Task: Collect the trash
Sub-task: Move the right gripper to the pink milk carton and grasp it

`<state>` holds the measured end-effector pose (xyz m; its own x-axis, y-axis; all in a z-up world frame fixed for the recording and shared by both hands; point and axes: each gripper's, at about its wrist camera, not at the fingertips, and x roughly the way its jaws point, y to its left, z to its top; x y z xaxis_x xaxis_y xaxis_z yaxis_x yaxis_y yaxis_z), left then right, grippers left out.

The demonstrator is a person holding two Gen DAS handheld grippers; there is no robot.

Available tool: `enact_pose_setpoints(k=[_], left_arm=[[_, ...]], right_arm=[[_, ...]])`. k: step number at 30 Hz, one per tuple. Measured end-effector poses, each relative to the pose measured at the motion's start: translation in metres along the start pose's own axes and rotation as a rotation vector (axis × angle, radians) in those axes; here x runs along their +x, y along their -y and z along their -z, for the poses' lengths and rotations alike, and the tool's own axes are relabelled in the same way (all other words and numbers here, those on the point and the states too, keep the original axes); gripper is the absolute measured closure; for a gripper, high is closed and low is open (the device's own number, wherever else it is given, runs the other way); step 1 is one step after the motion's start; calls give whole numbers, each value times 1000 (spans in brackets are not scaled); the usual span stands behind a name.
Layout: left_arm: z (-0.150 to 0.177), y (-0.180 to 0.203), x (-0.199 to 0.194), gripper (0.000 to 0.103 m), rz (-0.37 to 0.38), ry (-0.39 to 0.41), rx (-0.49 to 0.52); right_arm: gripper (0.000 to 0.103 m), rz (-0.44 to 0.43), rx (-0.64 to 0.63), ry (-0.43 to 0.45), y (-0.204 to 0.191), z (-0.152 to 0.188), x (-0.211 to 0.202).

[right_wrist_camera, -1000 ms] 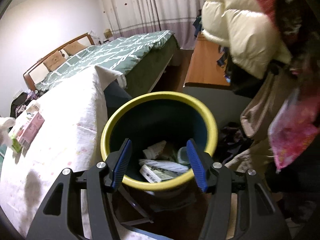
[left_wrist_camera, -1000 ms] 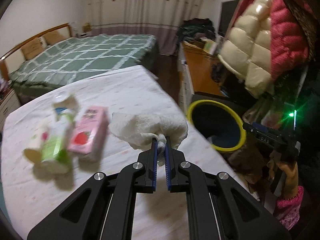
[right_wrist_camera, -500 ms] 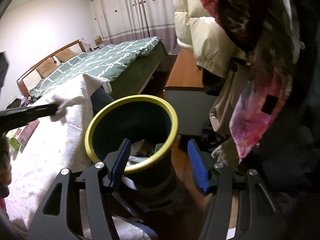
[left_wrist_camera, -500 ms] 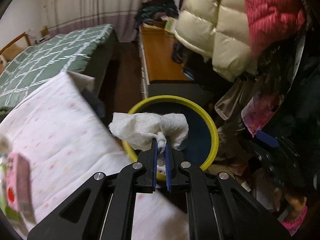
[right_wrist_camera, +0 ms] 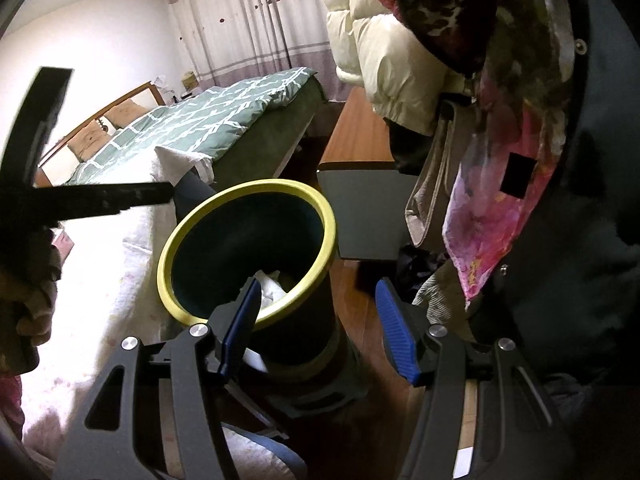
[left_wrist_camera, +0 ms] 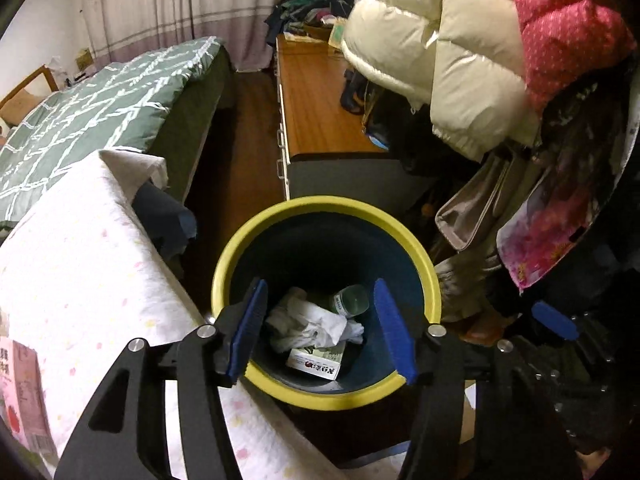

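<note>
A dark blue bin with a yellow rim (left_wrist_camera: pixel 236 252) stands on the floor beside the white-covered table (left_wrist_camera: pixel 72 264). Inside it lie a crumpled white tissue (left_wrist_camera: pixel 312 326), a clear bottle (left_wrist_camera: pixel 352 299) and a carton (left_wrist_camera: pixel 316 362). My left gripper (left_wrist_camera: pixel 320 330) is open and empty, right above the bin's mouth. My right gripper (right_wrist_camera: pixel 318 326) is open and empty, low beside the bin (right_wrist_camera: pixel 188 232), which shows white tissue (right_wrist_camera: pixel 272 290) inside. A pink carton (left_wrist_camera: pixel 20 396) lies on the table at the left edge.
A green quilted bed (left_wrist_camera: pixel 100 108) lies behind the table. A wooden cabinet (left_wrist_camera: pixel 316 108) stands behind the bin. Puffy jackets (left_wrist_camera: pixel 460 60) and bags (left_wrist_camera: pixel 480 204) hang at the right, close to the bin. The left gripper's dark body (right_wrist_camera: pixel 80 200) crosses the right wrist view.
My left gripper carried the white tissue from the table to over the bin, opened and dropped it in. My right gripper drew back from the bin and stayed open.
</note>
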<state>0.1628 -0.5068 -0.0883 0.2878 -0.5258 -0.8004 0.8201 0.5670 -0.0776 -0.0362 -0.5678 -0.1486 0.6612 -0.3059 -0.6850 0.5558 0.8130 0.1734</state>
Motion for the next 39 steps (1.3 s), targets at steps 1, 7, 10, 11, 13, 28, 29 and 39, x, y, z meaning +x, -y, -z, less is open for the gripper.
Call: enact_pose_setpoints(k=[1, 7, 10, 11, 13, 28, 29, 39], left_arm=[[1, -1, -7, 44, -4, 12, -4], [31, -27, -74, 24, -27, 123, -72], [59, -48, -112, 19, -66, 169, -119], [70, -58, -127, 18, -87, 185, -142], [91, -77, -154, 16, -134, 216, -186], [265, -221, -311, 11, -495, 317, -530], [274, -229, -315, 11, -499, 318, -547], [307, -251, -313, 11, -460, 320, -607]], right_arm=[[46, -5, -1, -3, -2, 0, 1], [45, -42, -37, -21, -22, 0, 8], [45, -75, -80, -33, -47, -1, 13], [45, -88, -99, -36, -57, -2, 14], [45, -121, -136, -42, -80, -3, 17], [42, -438, -419, -87, -314, 6, 35], [42, -449, -432, -97, -327, 8, 37], [42, -424, -547, -165, -423, 25, 65]])
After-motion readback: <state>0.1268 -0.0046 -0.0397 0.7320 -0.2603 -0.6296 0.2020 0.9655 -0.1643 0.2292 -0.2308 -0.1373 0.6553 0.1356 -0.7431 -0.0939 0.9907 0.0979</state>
